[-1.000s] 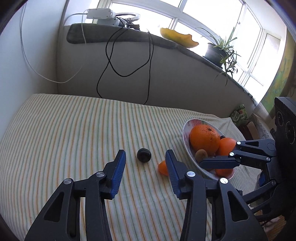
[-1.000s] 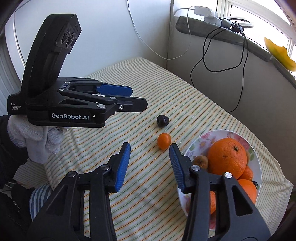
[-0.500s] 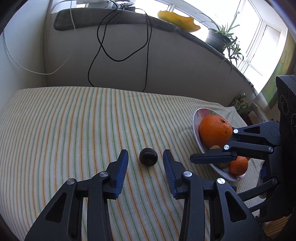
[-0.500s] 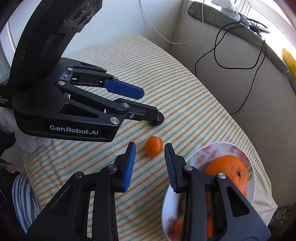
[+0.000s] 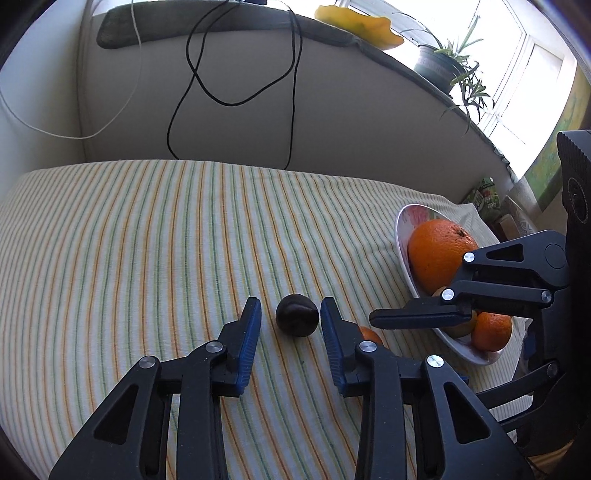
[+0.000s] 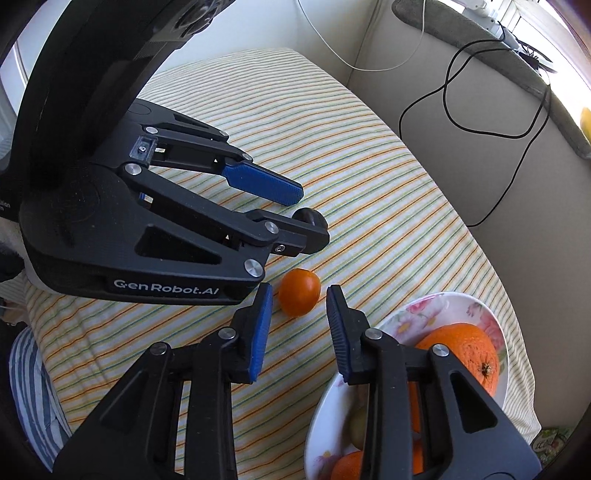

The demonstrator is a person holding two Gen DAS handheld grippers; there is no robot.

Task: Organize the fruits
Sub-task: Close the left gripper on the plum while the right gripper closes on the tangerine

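Note:
A dark round fruit (image 5: pixel 297 314) lies on the striped cloth between the blue pads of my left gripper (image 5: pixel 290 306). The jaws are closing, with a thin gap still showing on each side of the fruit. A small tangerine (image 6: pixel 299 293) lies between the pads of my right gripper (image 6: pixel 299 290). Those jaws are closing too, and the pads do not touch it. The floral bowl (image 6: pixel 458 306) to the right holds a large orange (image 5: pixel 439 251), smaller oranges (image 5: pixel 491 330) and a brownish fruit. In the right wrist view my left gripper (image 6: pixel 308 214) hides most of the dark fruit.
The striped cloth (image 5: pixel 147 240) covers the table as far as a beige wall with hanging black and white cables (image 5: pixel 236 99). The sill above holds a potted plant (image 5: pixel 439 66) and a yellow dish (image 5: pixel 354 24). Striped clothing (image 6: pixel 26 387) shows at the near left edge.
Both grippers came down and forward onto their fruits. Each pair of jaws has narrowed around its fruit, the left on the dark one, the right on the tangerine.

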